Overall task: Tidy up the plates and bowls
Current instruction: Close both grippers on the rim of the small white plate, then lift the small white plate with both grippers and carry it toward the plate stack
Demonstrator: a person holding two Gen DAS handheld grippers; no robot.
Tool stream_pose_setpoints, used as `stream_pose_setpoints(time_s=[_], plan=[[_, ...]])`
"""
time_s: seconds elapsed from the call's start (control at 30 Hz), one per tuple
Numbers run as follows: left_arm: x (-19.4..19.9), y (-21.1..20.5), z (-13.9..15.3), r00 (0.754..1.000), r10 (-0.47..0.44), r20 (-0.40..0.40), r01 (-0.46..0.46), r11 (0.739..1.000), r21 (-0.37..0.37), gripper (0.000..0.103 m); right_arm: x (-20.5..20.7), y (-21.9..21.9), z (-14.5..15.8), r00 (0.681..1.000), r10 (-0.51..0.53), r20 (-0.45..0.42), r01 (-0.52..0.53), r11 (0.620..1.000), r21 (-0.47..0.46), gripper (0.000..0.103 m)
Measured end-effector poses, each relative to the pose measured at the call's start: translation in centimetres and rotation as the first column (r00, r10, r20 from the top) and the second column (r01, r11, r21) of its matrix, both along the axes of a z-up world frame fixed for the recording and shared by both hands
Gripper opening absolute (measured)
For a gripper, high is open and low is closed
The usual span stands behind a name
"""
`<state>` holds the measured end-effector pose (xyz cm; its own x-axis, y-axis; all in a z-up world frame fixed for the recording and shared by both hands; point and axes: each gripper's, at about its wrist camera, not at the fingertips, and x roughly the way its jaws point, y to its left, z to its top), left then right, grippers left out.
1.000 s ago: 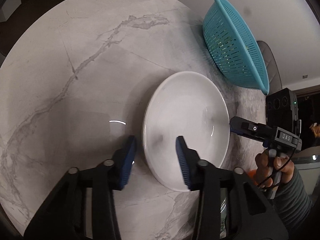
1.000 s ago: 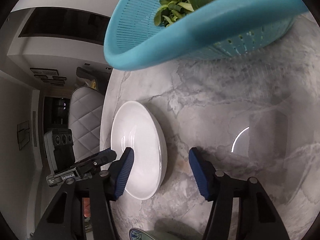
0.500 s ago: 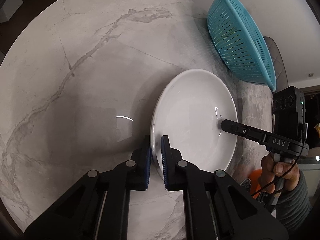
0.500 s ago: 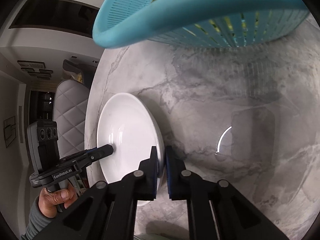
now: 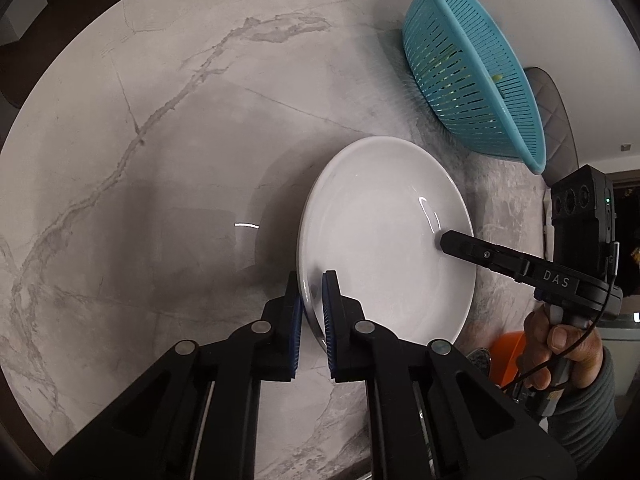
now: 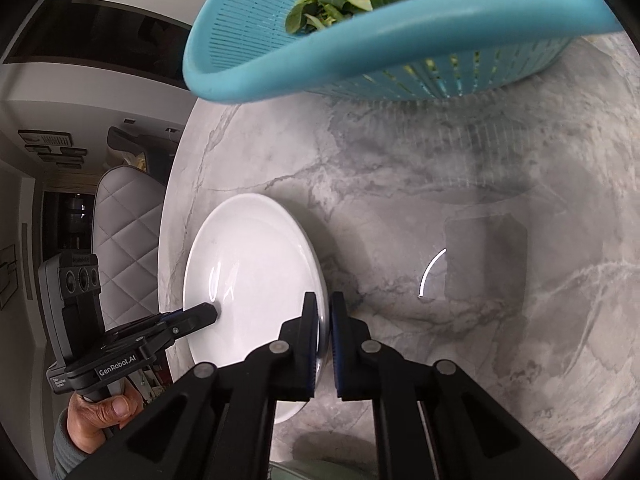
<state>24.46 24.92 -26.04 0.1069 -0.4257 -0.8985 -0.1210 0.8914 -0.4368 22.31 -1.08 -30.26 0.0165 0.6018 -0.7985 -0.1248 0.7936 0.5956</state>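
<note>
Left gripper [image 5: 311, 312] pinching near rim of shallow white ceramic plate [image 5: 384, 236], right gripper [image 6: 324, 344] clamped on opposite rim; plate on grey marble round table [image 5: 160, 160], near teal slotted plastic colander [image 5: 472, 68]. Lift level, both sides together, clear colander

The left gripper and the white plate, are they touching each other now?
Touching. The left wrist view shows the left gripper closed on the white plate, one blue pad on each side of its near rim.
</note>
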Motion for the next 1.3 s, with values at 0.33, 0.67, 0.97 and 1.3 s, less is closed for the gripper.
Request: stream_pose_setpoints(time_s=[0.33,0.67,0.97,1.3], plan=[[-0.3,-0.5,6.9,0.997,-0.03,0.074,0.029,1.0,0.01,0.008,-0.6,-0.2,5.8,0.998,-0.007,0.065,0.006,1.0,0.028,0.008],[-2.5,-2.0,16.2,0.982,-0.081,0.169,0.076,0.997,0.033,0.008,-3.2,-1.0,15.5,0.985,0.007,0.172,-0.013,1.0,0.029,0.009],[-8.1,-3.1,20.5,0.972,-0.106,0.21,0.101,0.994,0.034,0.008,-8.5,-2.8,18.9,0.978,0.003,0.211,-0.013,0.999,0.046,0.009],[-17.7,-4.3,17.8,0.975,-0.141,0.173,0.146,0.989,-0.019,0.008,-17.9,-5.1,17.5,0.983,-0.018,0.183,0.006,0.998,0.063,0.01]])
